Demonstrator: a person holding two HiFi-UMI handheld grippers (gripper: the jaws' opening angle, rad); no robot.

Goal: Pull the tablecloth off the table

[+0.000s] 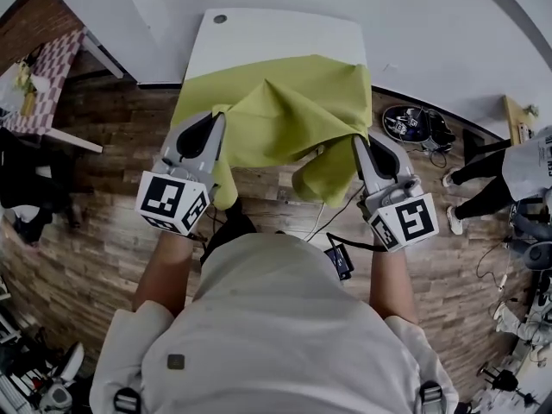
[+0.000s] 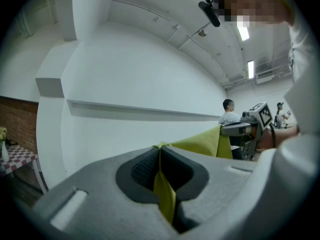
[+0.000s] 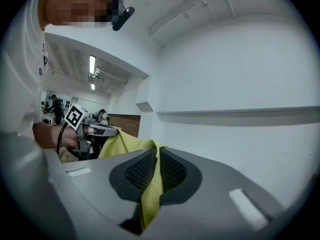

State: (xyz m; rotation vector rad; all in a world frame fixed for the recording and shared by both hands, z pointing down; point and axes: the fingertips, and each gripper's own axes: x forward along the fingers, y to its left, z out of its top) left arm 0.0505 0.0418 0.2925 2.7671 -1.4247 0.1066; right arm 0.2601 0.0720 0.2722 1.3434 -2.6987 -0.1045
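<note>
A lime-green tablecloth (image 1: pixel 285 110) lies bunched over the near half of a white table (image 1: pixel 276 37), its near edge lifted off and hanging toward me. My left gripper (image 1: pixel 219 117) is shut on the cloth's near left corner; the green fabric (image 2: pixel 164 194) is pinched between its jaws. My right gripper (image 1: pixel 358 139) is shut on the near right corner, with cloth (image 3: pixel 149 194) clamped between its pads and a fold drooping below. Both grippers are raised and tilted upward, side by side in front of the table.
The table's far half is bare white, with a small round hole (image 1: pixel 220 19) at its far left corner. Wood floor lies around. A checkered table (image 1: pixel 43 67) stands at left, shoes and a bag (image 1: pixel 414 126) at right, and a seated person (image 1: pixel 517 175) at far right.
</note>
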